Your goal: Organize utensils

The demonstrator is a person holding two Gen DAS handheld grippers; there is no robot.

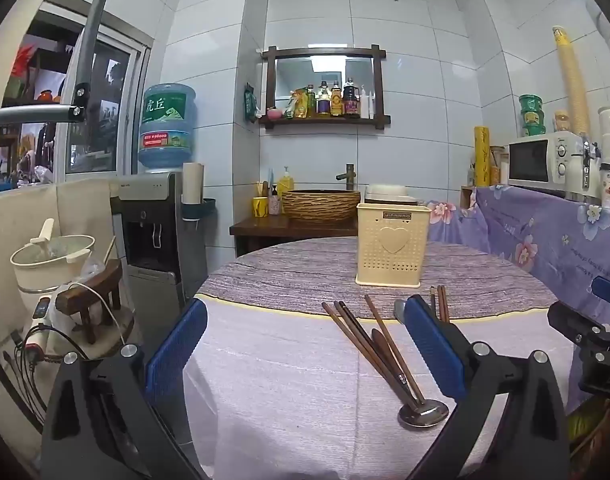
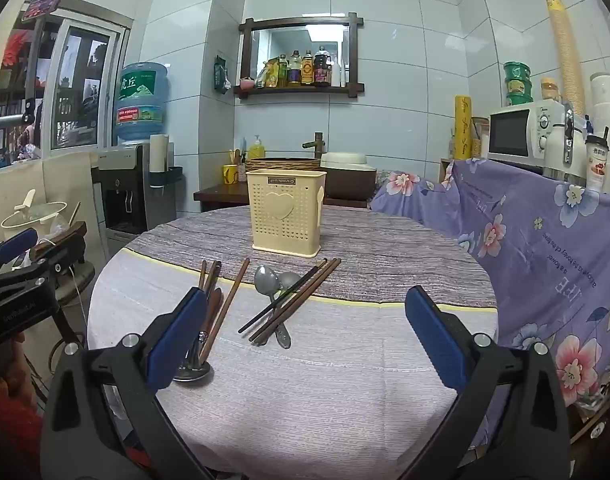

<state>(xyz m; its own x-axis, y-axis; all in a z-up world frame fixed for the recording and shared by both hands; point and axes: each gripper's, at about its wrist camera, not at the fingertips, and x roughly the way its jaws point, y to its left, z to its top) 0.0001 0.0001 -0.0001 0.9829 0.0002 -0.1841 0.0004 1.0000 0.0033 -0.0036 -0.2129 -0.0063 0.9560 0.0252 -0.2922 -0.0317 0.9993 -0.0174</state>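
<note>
A cream perforated utensil holder (image 1: 393, 246) (image 2: 287, 216) stands upright on the round table, far side. In front of it lie two heaps. The left heap is brown chopsticks (image 1: 369, 344) (image 2: 225, 308) crossing a metal spoon (image 1: 423, 412) (image 2: 193, 368). The right heap is dark chopsticks (image 2: 293, 300) over two metal spoons (image 2: 265, 280). My left gripper (image 1: 305, 356) is open above the near table, nothing between its blue pads. My right gripper (image 2: 305, 344) is open too and holds nothing. Each gripper shows at the edge of the other's view.
The table (image 2: 345, 380) wears a pale cloth with a grey woven band. A purple floral cloth (image 2: 545, 248) covers the counter at right, with a microwave (image 2: 521, 132) on it. A water dispenser (image 1: 153, 216) and a white pot (image 1: 51, 256) stand at left.
</note>
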